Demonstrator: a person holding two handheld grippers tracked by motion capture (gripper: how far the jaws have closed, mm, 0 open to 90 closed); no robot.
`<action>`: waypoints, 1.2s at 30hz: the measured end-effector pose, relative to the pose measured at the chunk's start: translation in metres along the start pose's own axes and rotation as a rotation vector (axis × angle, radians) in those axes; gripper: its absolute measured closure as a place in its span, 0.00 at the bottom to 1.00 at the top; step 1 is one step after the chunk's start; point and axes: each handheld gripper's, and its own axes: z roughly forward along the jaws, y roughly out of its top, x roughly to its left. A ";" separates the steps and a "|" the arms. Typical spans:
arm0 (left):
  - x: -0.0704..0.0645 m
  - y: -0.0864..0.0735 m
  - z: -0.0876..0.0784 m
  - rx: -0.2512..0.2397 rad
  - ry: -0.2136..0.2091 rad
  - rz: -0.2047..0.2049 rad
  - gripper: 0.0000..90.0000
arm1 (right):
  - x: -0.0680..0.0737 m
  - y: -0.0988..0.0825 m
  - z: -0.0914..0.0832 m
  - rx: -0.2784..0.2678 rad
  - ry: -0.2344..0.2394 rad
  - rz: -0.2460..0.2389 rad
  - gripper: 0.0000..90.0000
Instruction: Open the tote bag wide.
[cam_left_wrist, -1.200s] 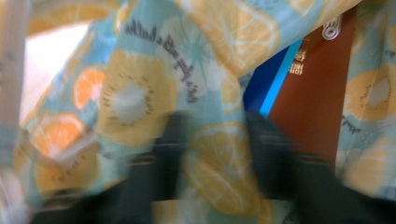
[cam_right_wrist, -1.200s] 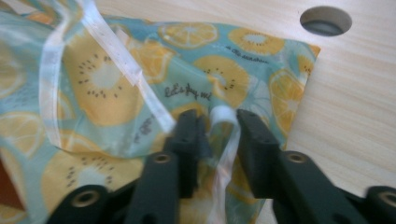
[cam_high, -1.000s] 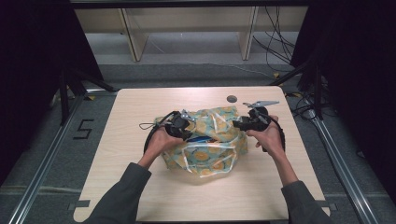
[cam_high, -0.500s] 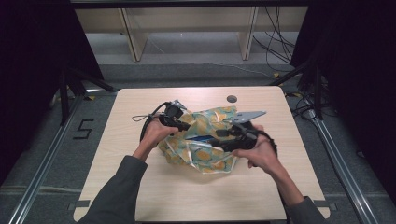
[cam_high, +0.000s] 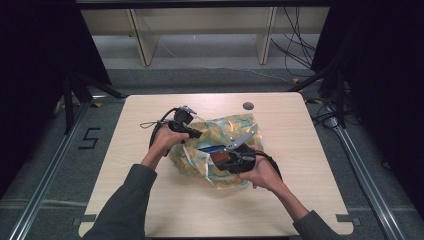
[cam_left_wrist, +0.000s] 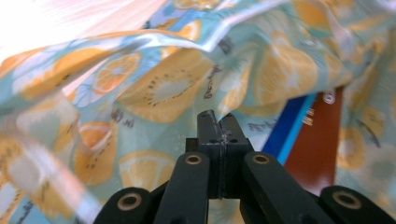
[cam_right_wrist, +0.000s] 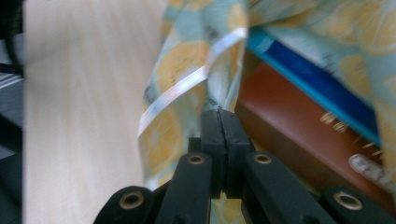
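Looks like about the midpoint of wrapping or bagging. Fruit-print cloth (cam_high: 231, 126) already draped over and around the box (cam_right_wrist: 299, 121), but not closed. One brown face of the box with a blue band along it lies bare through a gap in the cloth, on the side toward the person. Cannot tell whether it is a sheet or a sack.

Left gripper (cam_left_wrist: 217, 116): jaws fully together, a fold of cloth pinched at the tips, on the far left of the box as seen from above. Right gripper (cam_right_wrist: 219, 114): jaws have just been closing and now meet, with the cloth edge and its white hem strip (cam_right_wrist: 191, 79) nipped between them. Sits just beside the box's near side, close against the bare brown face.

Done, judging by the lie of things: box set on the cloth, most of the top and far side covered, both edges gripped. Left to do: draw the two held edges across the gap, cover the bare face, then tuck or tie.

Count:
- Cloth: one.
- Box: one, as far as can be told; the blue band may be part of it or a second flat thing against it.
- Grippers: two, one per hand.
- Table (cam_high: 150, 200): one, under the box.
- Dark round hole (cam_high: 248, 106): one, beyond the box and well apart.
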 end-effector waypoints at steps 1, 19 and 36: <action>0.002 0.000 0.000 0.007 -0.001 0.005 1.00 | 0.002 -0.003 -0.001 -0.001 0.020 0.000 1.00; 0.033 0.015 0.014 0.008 0.089 -0.120 1.00 | 0.052 -0.041 0.017 0.103 0.156 -0.035 1.00; 0.028 0.003 0.008 0.036 0.090 -0.055 0.99 | -0.031 -0.030 -0.032 -0.002 -0.226 0.087 0.98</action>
